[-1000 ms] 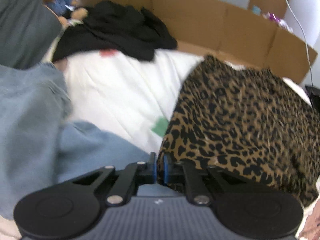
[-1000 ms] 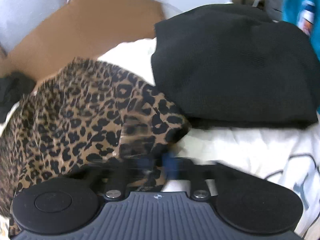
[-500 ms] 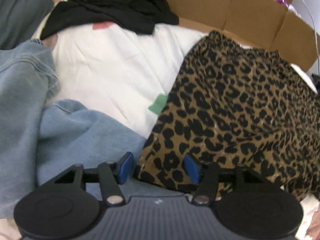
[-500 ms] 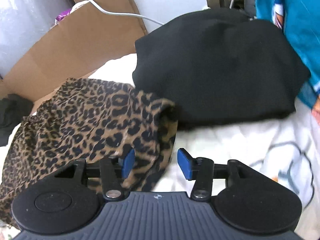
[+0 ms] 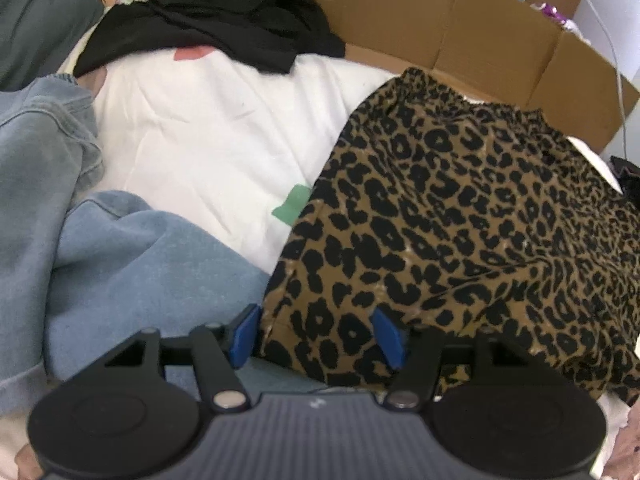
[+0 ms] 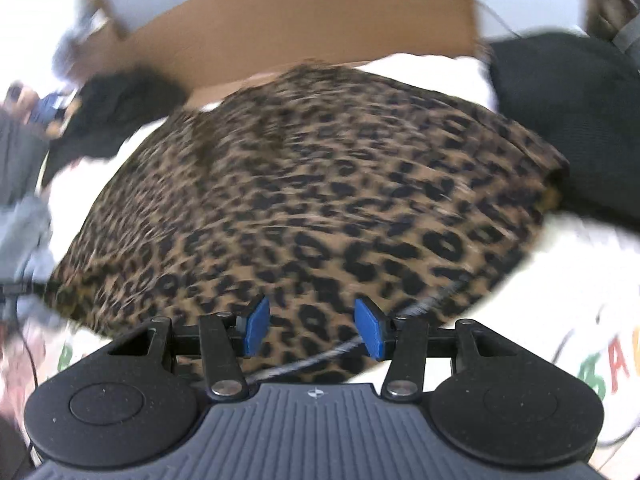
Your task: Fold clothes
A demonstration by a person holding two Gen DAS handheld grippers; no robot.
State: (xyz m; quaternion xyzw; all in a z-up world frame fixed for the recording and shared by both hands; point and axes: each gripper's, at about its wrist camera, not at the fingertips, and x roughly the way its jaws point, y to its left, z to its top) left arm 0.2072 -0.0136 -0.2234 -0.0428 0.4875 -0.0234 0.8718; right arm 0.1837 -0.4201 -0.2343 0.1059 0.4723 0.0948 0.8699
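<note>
While the leopard-print garment [image 5: 460, 216] lies spread on the white bedding [image 5: 208, 148], between the blue denim [image 5: 120, 264] at left and a black pile [image 6: 568, 120] at right: mid-fold, just released. Left gripper [image 5: 316, 336] opening, near hem between but unpinched; right gripper [image 6: 310, 330] parted, holding nothing. Next, probably: regrasp an edge, carry it across.

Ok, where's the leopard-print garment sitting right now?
In the left wrist view the leopard-print garment lies flat on the white bedcover, right of the blue denim and in front of the cardboard.
</note>
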